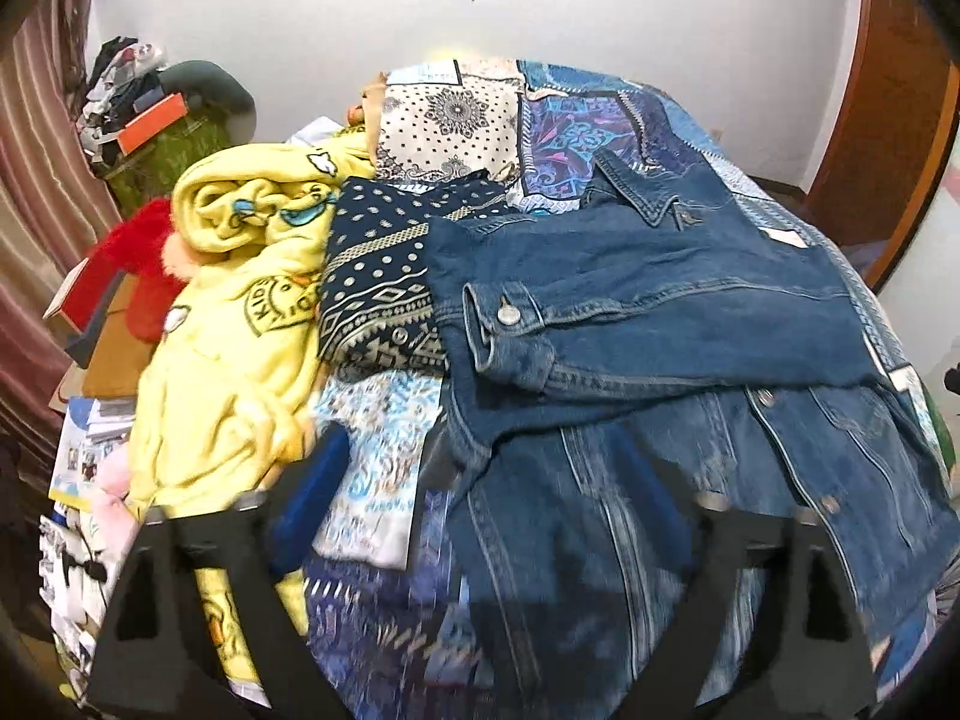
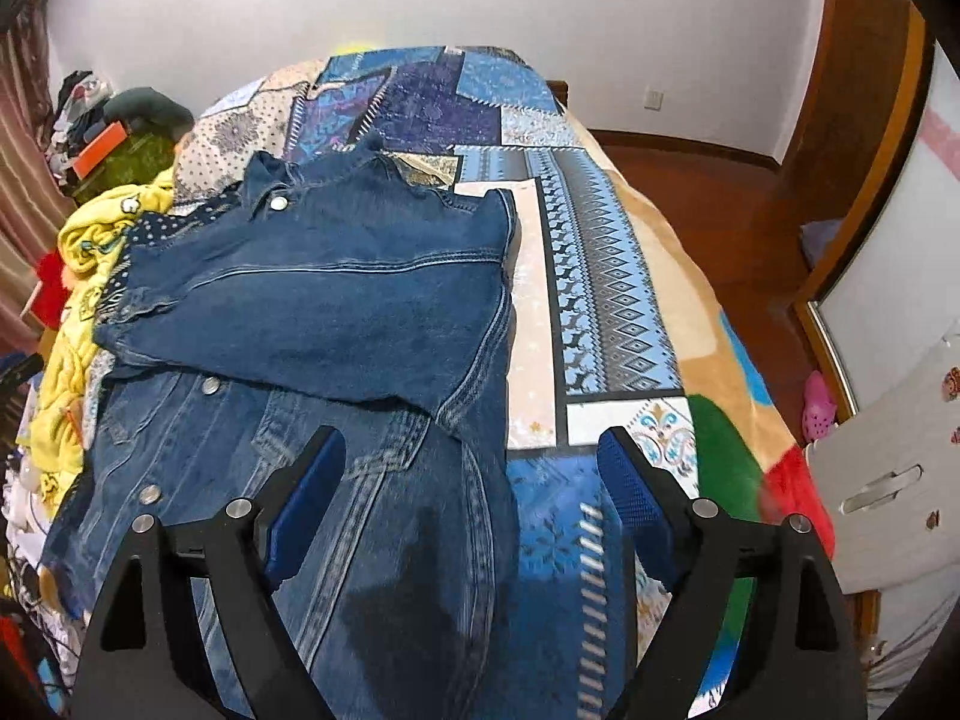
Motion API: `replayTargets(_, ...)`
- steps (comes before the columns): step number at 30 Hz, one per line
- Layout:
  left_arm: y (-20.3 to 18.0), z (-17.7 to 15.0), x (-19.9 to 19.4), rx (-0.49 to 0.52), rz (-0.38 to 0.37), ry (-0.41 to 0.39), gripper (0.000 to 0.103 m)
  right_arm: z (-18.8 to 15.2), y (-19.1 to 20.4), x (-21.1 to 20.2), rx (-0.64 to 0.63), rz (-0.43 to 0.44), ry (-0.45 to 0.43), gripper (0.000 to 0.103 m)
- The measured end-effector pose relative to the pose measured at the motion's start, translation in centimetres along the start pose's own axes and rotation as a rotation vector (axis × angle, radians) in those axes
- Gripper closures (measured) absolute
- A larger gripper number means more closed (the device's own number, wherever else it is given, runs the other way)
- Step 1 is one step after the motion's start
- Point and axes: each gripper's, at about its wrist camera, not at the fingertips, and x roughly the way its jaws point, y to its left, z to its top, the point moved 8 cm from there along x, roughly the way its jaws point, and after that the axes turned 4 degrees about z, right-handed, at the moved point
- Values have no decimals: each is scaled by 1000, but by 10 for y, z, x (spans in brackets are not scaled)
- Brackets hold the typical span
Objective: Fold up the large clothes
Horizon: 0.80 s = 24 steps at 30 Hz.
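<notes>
Your left gripper (image 1: 480, 468) is blurred, its jaws spread wide and holding nothing, above the near edge of the denim jacket (image 1: 648, 324). Your right gripper (image 2: 474, 474) also has its jaws spread, empty, over the jacket's near hem. The jacket lies on the patchwork bedspread (image 2: 594, 276), one sleeve folded across its front. Left of the jacket sits a yellow fleece (image 1: 240, 324); its printed badge reads "KIDS", the rest creased and unreadable.

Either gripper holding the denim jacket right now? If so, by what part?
Nothing held. Left gripper and right gripper are both open above the denim jacket, gripping no fabric.
</notes>
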Motion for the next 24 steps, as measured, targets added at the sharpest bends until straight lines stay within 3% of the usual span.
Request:
replayTargets(3,2,-20,-14,4,-13,7,8,-11,-1,-13,-3,4,-13,19)
replayTargets(7,6,-59,-12,-18,-35,74,8,-31,-1,-18,11,43,2,19)
replayTargets(14,4,-136,5,-168,-132,241,8,-77,-1,-12,58,93,85,19)
replayTargets(19,-8,-163,7,-249,-207,285,8,-108,5,-7,89,155,146,19)
replayTargets(24,-22,-173,9,-304,-286,318,9,-115,7,-10,131,237,139,19)
